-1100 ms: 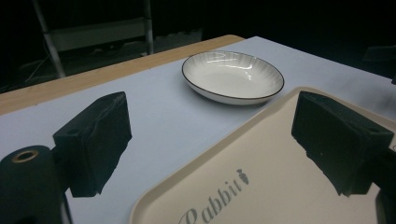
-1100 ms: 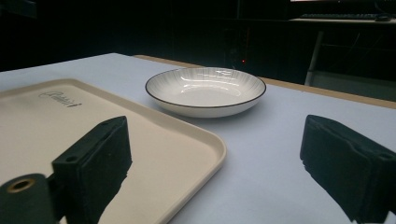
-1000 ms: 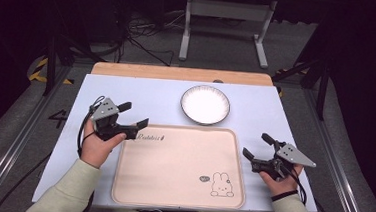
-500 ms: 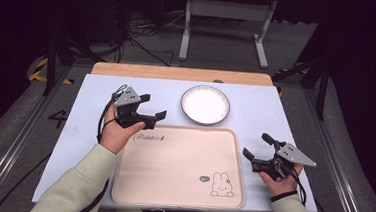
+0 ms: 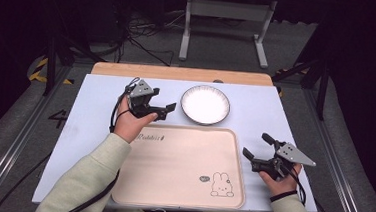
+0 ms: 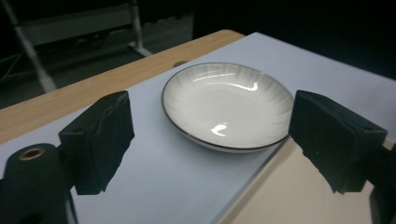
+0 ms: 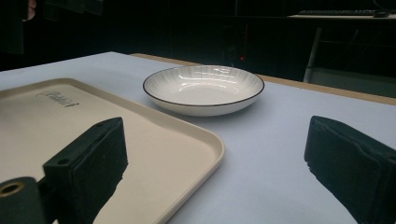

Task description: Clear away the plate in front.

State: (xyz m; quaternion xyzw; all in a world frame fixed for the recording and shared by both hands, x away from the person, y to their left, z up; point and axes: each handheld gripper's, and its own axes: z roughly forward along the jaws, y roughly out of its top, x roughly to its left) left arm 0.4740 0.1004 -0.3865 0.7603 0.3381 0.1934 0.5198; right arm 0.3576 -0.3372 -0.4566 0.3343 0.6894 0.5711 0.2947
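Observation:
A white plate (image 5: 205,104) with a thin dark rim sits empty on the pale blue table top, behind the beige tray (image 5: 181,170). My left gripper (image 5: 165,110) hovers just left of the plate, open, its jaws pointing at it. In the left gripper view the plate (image 6: 229,105) lies between and beyond the two black pads (image 6: 98,140). My right gripper (image 5: 257,147) rests open at the tray's right edge with nothing between its jaws. From the right gripper view the plate (image 7: 203,88) stands farther off, past the tray's corner (image 7: 196,140).
The tray carries a small rabbit print (image 5: 218,184) at its near right corner and some lettering (image 5: 154,136) at its far left. A wooden strip (image 5: 180,74) runs along the table's far edge. Cables and a metal stand (image 5: 225,11) are on the dark floor beyond.
My left gripper has moved right and forward from the tray's left corner toward the plate, staying open. The right gripper has stayed put.

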